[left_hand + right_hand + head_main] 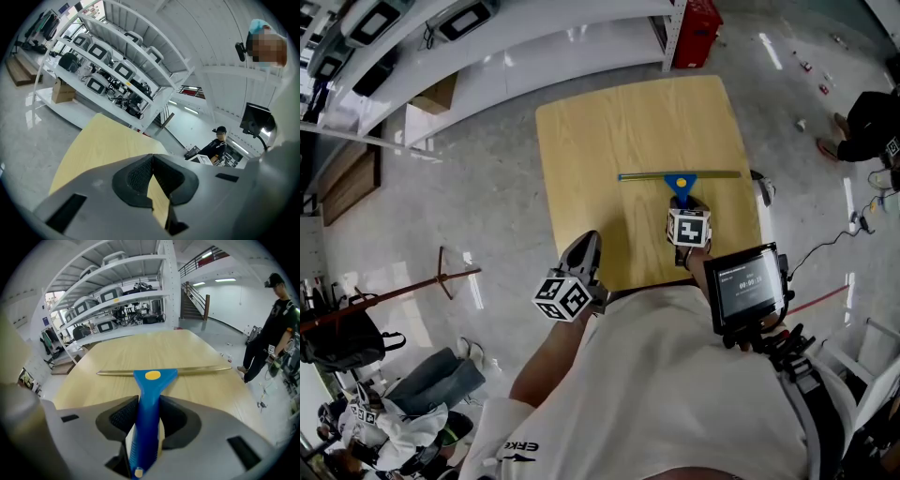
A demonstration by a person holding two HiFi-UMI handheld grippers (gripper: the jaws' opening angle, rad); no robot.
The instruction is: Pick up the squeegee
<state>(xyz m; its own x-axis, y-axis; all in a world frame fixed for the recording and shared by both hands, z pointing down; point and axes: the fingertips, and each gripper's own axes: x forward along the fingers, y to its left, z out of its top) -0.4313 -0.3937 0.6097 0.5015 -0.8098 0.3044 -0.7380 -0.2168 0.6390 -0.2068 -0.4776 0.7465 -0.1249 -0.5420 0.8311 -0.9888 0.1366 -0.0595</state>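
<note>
WORKSHOP HALL: A person in a white shirt (675, 375) works at a light-wood desk (609, 122) w/ a gripper in each hand. Far L, white shelving (516, 52) stacked w/ equipment runs along the wall, and other people (394, 412) are partly in shot at lower L on the grey floor (487, 187). The left gripper (584, 246) hangs over the desk's near L corner, well apart from the squeegee. Its fingers (136, 178) meet at the tips w/ nothing between them, and only a wedge of desk shows through the gap behind. Centre-R, the squeegee (680, 178) lies flat on the desk. Its long brass-coloured blade runs L to R across the top, and its blue handle points back toward the person. The right gripper (684, 202) angles down over that handle. In the right gripper view its fingers (123, 416) sit either side of the handle w/ the pads against it, narrowed to the handle's width. The head, marked w/ a yellow dot, and the blade lie clear ahead of the tips. A small screen (750, 286) is mounted at the person's R side. Far R, a person in black (872, 122) is on the floor beyond the desk's R edge.
</note>
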